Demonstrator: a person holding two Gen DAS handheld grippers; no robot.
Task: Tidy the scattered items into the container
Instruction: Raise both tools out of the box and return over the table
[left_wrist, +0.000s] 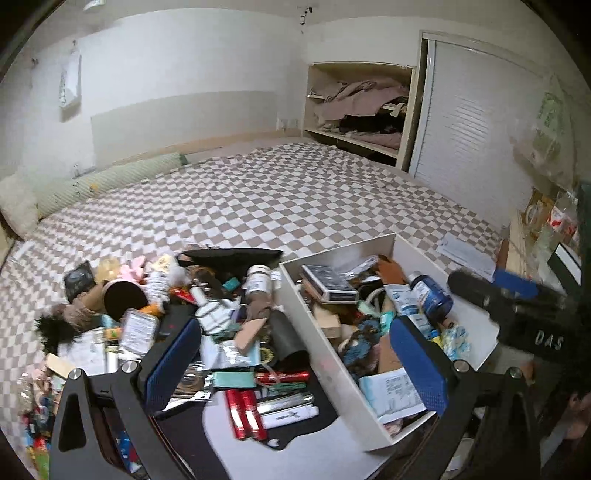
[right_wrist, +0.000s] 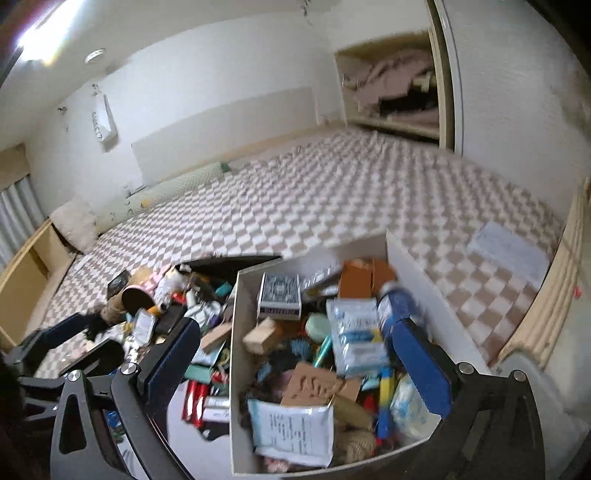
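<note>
right tongs spread wide and empty over the packed white box, blue bottle inside, clutter left on the bed

A wide bed is covered with a beige and white checked blanket. White walls are seen behind it, and a long green bolster is laid along the far edge. An open closet is filled with folded clothes, beside a white louvred sliding door.
</note>
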